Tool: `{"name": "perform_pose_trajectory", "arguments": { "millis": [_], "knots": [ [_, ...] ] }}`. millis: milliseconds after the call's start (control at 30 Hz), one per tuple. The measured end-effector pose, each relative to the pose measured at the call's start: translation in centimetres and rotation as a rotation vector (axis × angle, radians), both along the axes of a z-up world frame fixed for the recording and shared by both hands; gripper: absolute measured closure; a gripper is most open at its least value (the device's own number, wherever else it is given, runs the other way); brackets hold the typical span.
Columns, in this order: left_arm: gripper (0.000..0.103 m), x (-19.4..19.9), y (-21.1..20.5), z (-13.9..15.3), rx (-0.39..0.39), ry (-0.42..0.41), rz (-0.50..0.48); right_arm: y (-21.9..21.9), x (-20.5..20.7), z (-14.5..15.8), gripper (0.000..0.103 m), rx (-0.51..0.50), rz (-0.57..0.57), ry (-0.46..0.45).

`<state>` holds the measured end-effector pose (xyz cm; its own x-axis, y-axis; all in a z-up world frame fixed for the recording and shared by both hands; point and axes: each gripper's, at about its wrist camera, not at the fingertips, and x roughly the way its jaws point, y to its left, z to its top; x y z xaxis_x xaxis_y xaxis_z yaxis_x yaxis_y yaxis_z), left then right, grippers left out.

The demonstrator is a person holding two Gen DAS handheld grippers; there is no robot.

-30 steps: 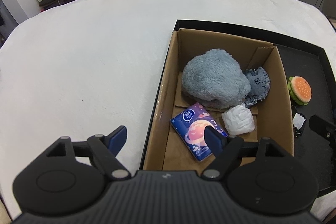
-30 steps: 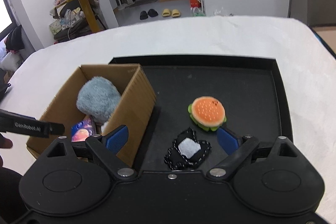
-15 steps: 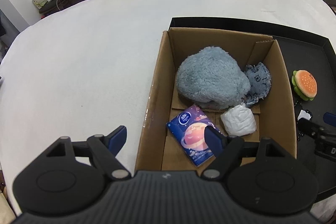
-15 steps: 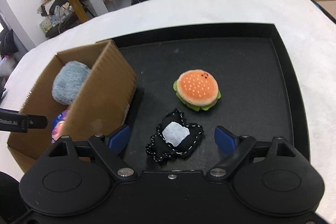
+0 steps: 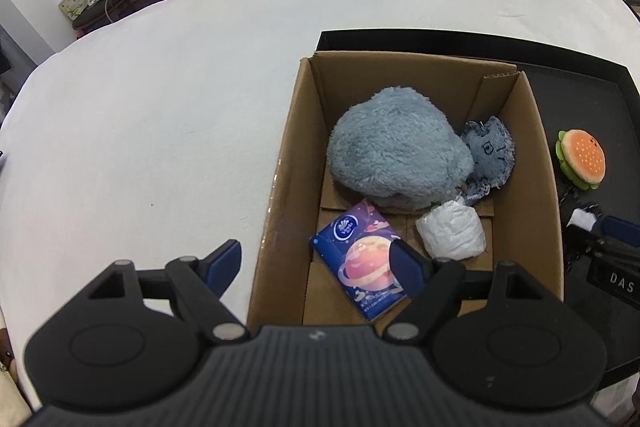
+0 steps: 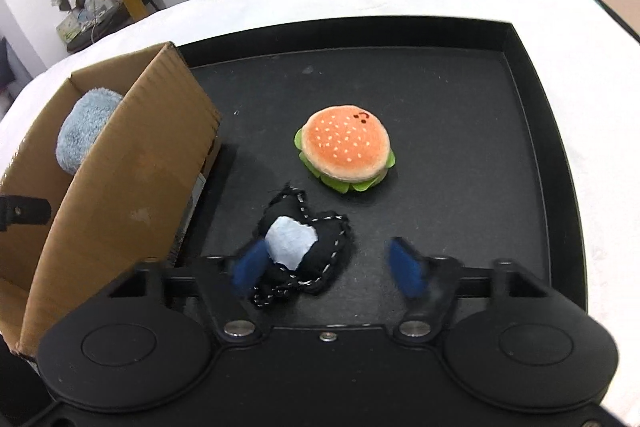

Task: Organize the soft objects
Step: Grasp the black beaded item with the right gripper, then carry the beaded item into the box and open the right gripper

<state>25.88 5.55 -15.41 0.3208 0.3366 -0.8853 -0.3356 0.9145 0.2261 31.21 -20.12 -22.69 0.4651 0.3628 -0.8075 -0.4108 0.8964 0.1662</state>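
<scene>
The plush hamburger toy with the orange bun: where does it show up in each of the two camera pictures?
Left wrist view: plush hamburger toy at the far right edge, on the black tray beyond the box.
Right wrist view: near the middle, on the tray floor.
Shared landmark: the brown cardboard box, standing beside it.

Left wrist view: looks steeply down along the left claw (image 5: 316, 261) into the open cardboard box (image 5: 538, 163), at close range. Right wrist view: looks steeply down along the right claw (image 6: 326, 265) onto the black tray (image 6: 532, 131), equally near. Both views share the box (image 6: 132, 163), the tray (image 5: 580, 87), the burger plush (image 5: 582, 159) (image 6: 346, 147) and the white bench (image 5: 160, 107) (image 6: 580, 39).
</scene>
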Motion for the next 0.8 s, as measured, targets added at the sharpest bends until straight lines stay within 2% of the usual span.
{"name": "perform_pose_trajectory", "arguments": {
  "millis": [33,133,200,500,800],
  "knots": [
    [0.023,0.0,0.0,0.1,0.000,-0.002,0.001,-0.1,-0.1,0.0,0.071,-0.001,0.007,-0.007],
    [0.023,-0.2,0.1,0.2,-0.002,-0.006,0.003,-0.4,-0.2,0.4,0.077,0.035,0.014,0.009],
    [0.023,-0.4,0.2,0.4,-0.004,-0.010,0.008,-0.6,-0.4,0.7,0.086,0.022,0.016,-0.007],
    [0.023,-1.5,1.3,1.4,-0.015,-0.042,0.032,-1.8,-1.1,2.6,0.089,0.072,0.004,-0.024],
    [0.023,-2.5,2.0,1.7,-0.045,-0.071,0.050,-0.9,-1.9,5.5,0.089,0.095,0.002,-0.065]
  ]
}}
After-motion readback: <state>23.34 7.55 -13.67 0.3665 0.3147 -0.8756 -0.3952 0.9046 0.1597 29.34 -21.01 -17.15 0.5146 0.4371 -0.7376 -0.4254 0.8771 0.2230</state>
